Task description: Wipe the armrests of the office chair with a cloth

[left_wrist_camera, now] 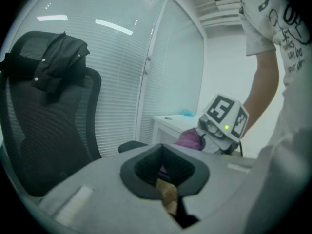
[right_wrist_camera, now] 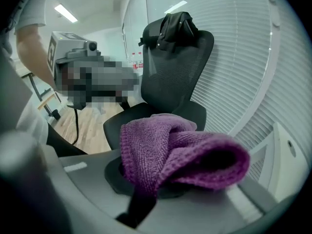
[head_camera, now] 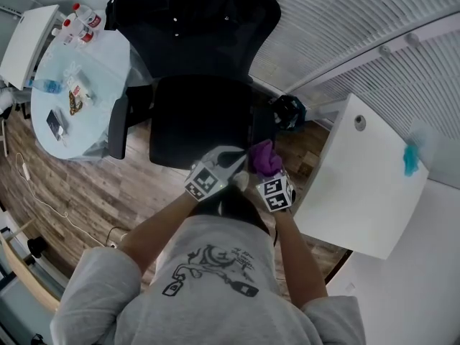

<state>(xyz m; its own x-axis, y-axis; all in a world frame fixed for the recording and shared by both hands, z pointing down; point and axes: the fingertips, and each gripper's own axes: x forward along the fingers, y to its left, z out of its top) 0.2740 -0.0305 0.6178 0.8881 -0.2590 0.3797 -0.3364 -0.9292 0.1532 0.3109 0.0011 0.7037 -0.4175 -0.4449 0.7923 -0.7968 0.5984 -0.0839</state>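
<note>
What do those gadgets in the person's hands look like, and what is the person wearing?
The left hand-held gripper and right hand-held gripper are chunky light grey shells with a dark recess round the jaws. Each carries a white cube with black square markers; the right one's shows a small green light. The person wears a grey short-sleeved T-shirt with a dark print.

We see brown wood-plank floor [head_camera: 79, 182] | white slatted blinds [head_camera: 345, 13] along the wall | round pale glass table [head_camera: 108, 70] at left | white rectangular desk [head_camera: 359, 192] at right | ceiling strip light [right_wrist_camera: 65, 13] lit
</note>
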